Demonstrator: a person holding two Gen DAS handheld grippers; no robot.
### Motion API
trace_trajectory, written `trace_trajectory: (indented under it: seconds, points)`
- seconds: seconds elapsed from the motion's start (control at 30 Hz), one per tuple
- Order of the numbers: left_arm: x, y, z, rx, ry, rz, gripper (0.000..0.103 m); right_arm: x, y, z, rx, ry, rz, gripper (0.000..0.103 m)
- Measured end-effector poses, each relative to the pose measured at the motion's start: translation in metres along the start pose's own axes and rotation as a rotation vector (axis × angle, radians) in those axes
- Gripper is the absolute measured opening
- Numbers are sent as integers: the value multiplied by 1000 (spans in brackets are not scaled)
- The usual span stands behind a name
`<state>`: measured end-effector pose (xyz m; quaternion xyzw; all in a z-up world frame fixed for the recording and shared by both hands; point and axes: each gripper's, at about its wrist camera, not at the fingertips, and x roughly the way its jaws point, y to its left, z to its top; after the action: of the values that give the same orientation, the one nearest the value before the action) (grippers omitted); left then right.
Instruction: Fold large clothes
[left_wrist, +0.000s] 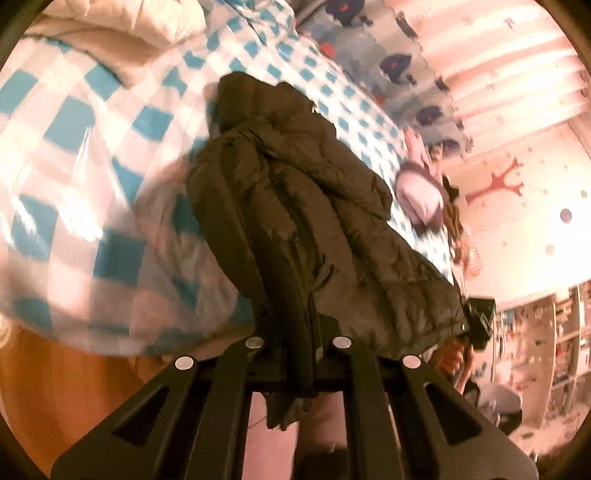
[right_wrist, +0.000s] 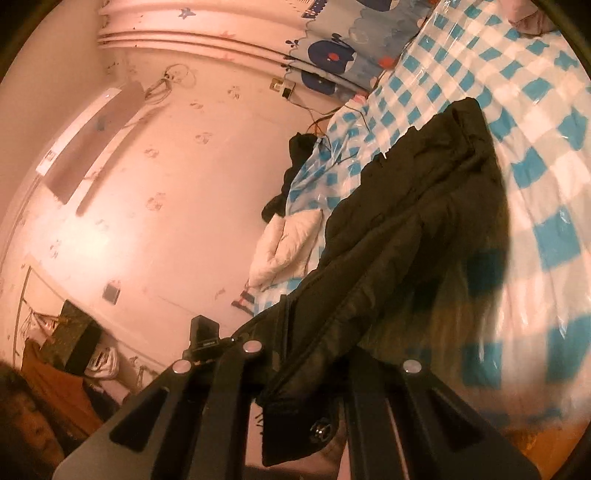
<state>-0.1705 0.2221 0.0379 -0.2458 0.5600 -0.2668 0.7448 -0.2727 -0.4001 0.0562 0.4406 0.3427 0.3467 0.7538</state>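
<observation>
Gripping the dark puffer jacket (left_wrist: 295, 206) over the checked bedspread (left_wrist: 74, 155), left gripper (left_wrist: 295, 332) and right gripper (right_wrist: 314, 354) both clamp its edge mid-fold; next, probably laying it flat.

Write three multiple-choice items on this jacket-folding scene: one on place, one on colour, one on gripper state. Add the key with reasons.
1. Where does the far end of the dark quilted puffer jacket rest?
A. on the checked bed cover
B. on a shelf
C. on a chair

2. What colours are the glossy checked bed cover?
A. red and black
B. blue and white
C. green and yellow

3. What are the left gripper and right gripper doing?
A. both open, empty
B. only the left grips
C. both shut on the jacket

Key: 1 A, the jacket's far end lies on the cover; 2 B, blue and white squares show; 3 C, jacket fabric is pinched between each pair of fingers.
</observation>
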Motion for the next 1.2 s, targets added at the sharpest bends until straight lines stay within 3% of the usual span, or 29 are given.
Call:
trace_trajectory:
  seconds: [0.07, 0.17, 0.27, 0.37, 0.5, 0.63, 0.97, 1.03, 1.07, 1.1, 1.13, 1.2]
  points:
    - [16, 14, -20, 37, 116, 34, 15, -11, -13, -14, 19, 46, -29, 9]
    - [44, 59, -49, -2, 254, 63, 47, -19, -59, -42, 99, 169, -94, 17]
    - [56, 97, -63, -72, 246, 34, 62, -30, -109, -64, 198, 211, -117, 62]
    - [57, 127, -71, -156, 169, -65, 76, -46, -140, -72, 274, 178, -77, 69]
    - [61, 140, -73, -197, 110, -152, 83, -47, -156, -69, 305, 161, -31, 78]
    - [81, 131, -71, -181, 145, -171, 85, -33, -159, -66, 299, 202, -37, 82]
    - [142, 105, -74, -142, 235, -203, 86, -12, -176, -73, 297, 285, -46, 81]
    - [139, 107, -80, -132, 213, -179, 85, -4, -174, -78, 264, 293, -54, 56]
    - [141, 105, -81, -141, 203, -165, 78, -2, -174, -80, 262, 297, -61, 28]
    - [140, 104, -81, -147, 195, -156, 59, -1, -174, -83, 259, 293, -68, 16]
    - [139, 103, -82, -153, 189, -142, 51, -1, -174, -85, 247, 283, -64, 15]
    - [132, 99, -82, -154, 164, -111, 22, -2, -166, -86, 218, 264, -55, 12]
